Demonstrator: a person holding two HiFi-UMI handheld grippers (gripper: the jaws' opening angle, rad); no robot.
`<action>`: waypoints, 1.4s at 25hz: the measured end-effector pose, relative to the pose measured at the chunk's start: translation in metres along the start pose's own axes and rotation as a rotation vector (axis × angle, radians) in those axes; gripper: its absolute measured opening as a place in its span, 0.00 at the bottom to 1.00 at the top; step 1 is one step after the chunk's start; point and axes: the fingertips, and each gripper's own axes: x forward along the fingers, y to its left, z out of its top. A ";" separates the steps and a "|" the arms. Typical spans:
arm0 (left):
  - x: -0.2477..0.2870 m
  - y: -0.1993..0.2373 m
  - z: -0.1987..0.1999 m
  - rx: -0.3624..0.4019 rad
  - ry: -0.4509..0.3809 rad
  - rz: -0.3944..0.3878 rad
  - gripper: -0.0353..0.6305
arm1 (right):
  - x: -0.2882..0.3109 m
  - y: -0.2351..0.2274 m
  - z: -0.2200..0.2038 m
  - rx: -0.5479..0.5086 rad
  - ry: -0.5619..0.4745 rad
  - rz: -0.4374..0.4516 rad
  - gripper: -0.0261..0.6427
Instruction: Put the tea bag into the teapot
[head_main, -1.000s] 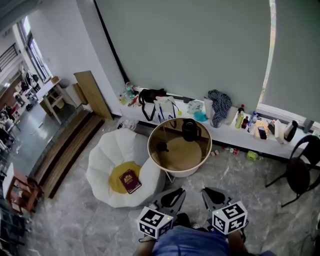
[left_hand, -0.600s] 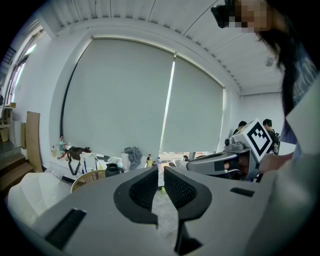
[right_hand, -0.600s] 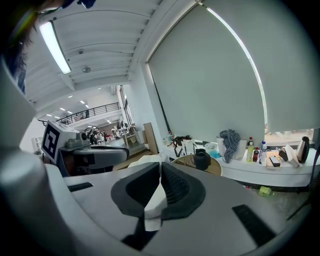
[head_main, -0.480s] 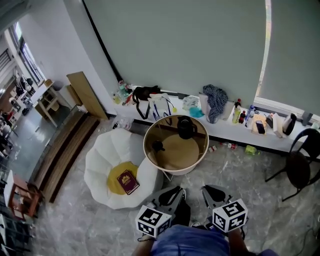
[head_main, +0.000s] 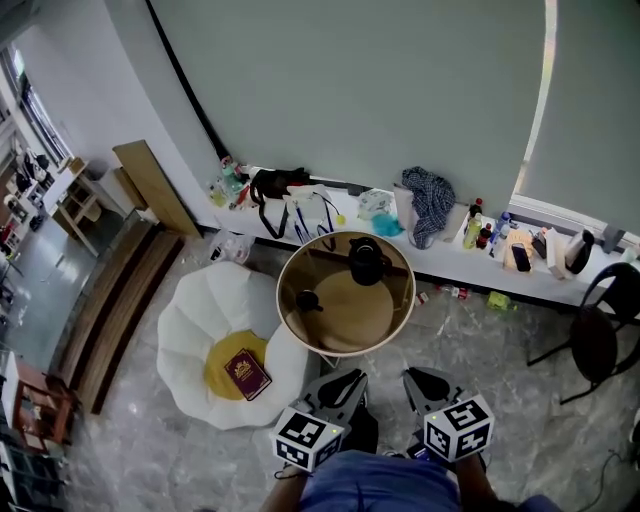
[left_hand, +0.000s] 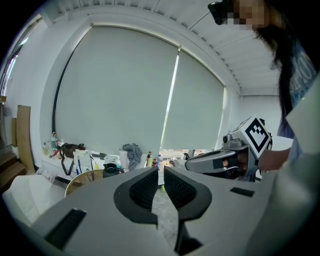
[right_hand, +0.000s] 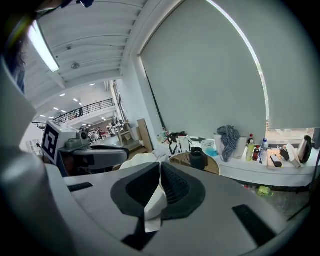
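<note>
A dark teapot (head_main: 367, 262) stands at the far side of a round tan table (head_main: 385, 310); it also shows in the left gripper view (left_hand: 111, 171) and the right gripper view (right_hand: 197, 158). My right gripper (right_hand: 160, 167) is shut on a white tea bag (right_hand: 156, 202), which hangs out from between its pads. In the head view both grippers sit low, well short of the table: left gripper (head_main: 345, 381), right gripper (head_main: 421, 381). The left gripper (left_hand: 160, 172) is shut with nothing in it.
A small dark object (head_main: 308, 300) sits on the table's left side. A white petal-shaped chair (head_main: 200, 330) holding a red book (head_main: 246, 373) stands left of the table. A cluttered sill (head_main: 480, 250) runs behind, and a black chair (head_main: 600, 340) is at the right.
The head view has drifted: the table, teapot and white chair now sit a little lower and further left. Both grippers keep their places, the right still on the tea bag.
</note>
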 end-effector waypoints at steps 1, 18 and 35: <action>0.005 0.010 0.003 -0.001 0.001 -0.003 0.10 | 0.009 -0.003 0.004 0.004 0.006 -0.004 0.08; 0.064 0.149 0.037 0.006 0.021 -0.076 0.10 | 0.140 -0.039 0.062 0.052 0.049 -0.088 0.08; 0.089 0.186 0.042 -0.006 0.036 -0.155 0.10 | 0.189 -0.045 0.088 0.043 0.065 -0.131 0.08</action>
